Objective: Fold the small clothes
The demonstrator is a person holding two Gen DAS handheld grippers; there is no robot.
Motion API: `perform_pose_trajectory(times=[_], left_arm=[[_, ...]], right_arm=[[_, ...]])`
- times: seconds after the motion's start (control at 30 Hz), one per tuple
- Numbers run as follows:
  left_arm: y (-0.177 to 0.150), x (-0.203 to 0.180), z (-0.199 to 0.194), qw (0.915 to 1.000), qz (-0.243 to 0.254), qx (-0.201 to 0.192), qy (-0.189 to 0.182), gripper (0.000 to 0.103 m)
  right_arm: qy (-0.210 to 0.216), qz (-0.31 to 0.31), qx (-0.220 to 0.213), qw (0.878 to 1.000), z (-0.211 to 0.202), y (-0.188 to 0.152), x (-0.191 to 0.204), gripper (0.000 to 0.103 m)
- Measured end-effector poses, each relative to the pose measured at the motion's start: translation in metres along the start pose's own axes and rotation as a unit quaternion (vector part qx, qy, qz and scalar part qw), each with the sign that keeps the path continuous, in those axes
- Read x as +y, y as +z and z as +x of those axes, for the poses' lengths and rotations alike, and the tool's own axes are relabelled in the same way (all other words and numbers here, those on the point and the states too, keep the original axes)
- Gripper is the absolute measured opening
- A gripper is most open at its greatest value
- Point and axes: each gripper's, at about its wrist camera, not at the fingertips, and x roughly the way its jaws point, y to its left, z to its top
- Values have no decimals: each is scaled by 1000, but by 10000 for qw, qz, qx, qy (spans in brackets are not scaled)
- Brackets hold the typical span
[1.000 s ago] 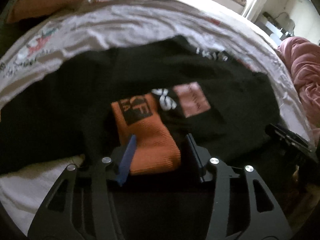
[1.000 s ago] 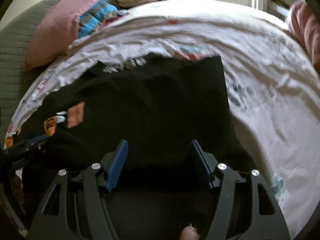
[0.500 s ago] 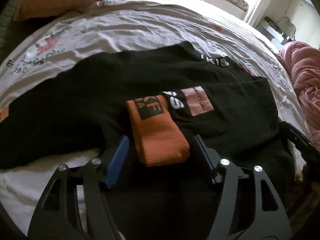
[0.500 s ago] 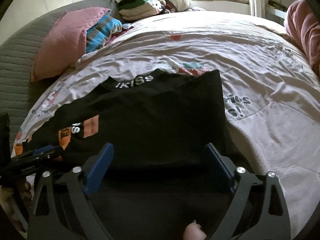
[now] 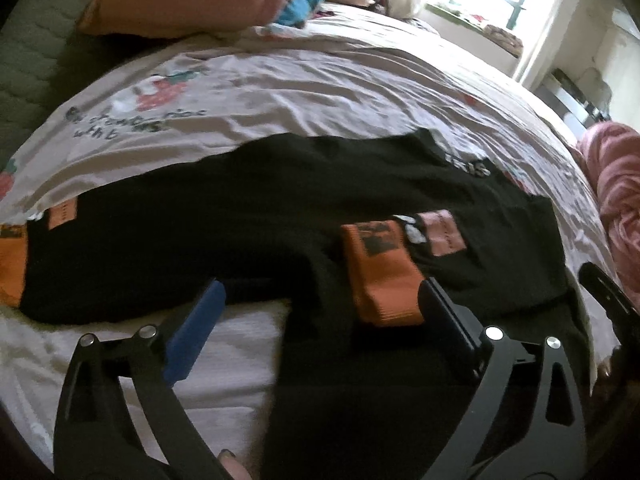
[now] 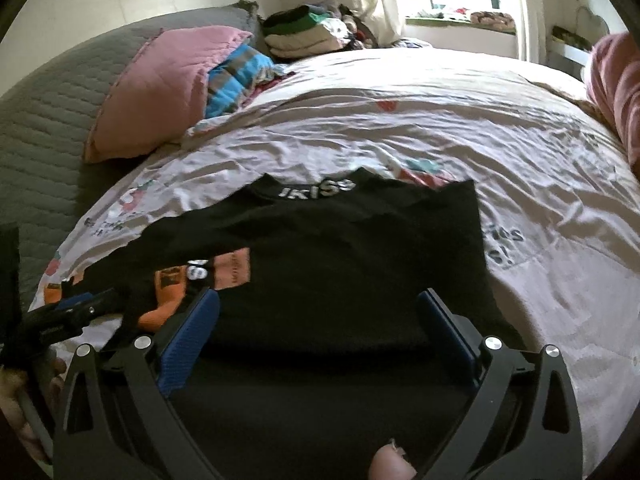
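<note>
Black long-sleeved shirt with orange ribbed cuffs point(image 6: 320, 264) lies mid-frame on the bed sheet point(image 6: 440, 136). Left claw point(image 5: 320, 320) opening, right claw point(image 6: 320, 332) opening, neither pinching cloth. Next: regrip lower hem corners evenly.

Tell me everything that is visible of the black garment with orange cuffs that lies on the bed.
The black long-sleeved garment with orange ribbed cuffs looks like soft knit. It lies flat on the wrinkled printed bedsheet, collar with white letters away from the camera. One sleeve is folded across the body, its orange cuff on the black cloth beside a pinkish patch; the other sleeve stretches sideways. Neither gripper holds it.
</note>
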Motion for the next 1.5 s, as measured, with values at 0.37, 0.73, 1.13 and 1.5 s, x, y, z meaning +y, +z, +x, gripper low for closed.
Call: perform_pose_trajectory(times=[0.37,0.73,1.13,1.5], left_arm=[[5,53,-19,9963,-561,-290,575,93],[9,97,-39,9880,-1081,-554,951,93],[11,142,-52,9743,-1534,-692,1496,93],[7,182,-63,9609,-1889,-735,1888,93]], right_arm=[[366,-483,-122,9981,-2,8,62,98],[643,-914,-128,9937,2,15,118,98],[899,-1303,-80,9873,9,12,166,98],[1283,-1744,138,9762,27,3,220,99]])
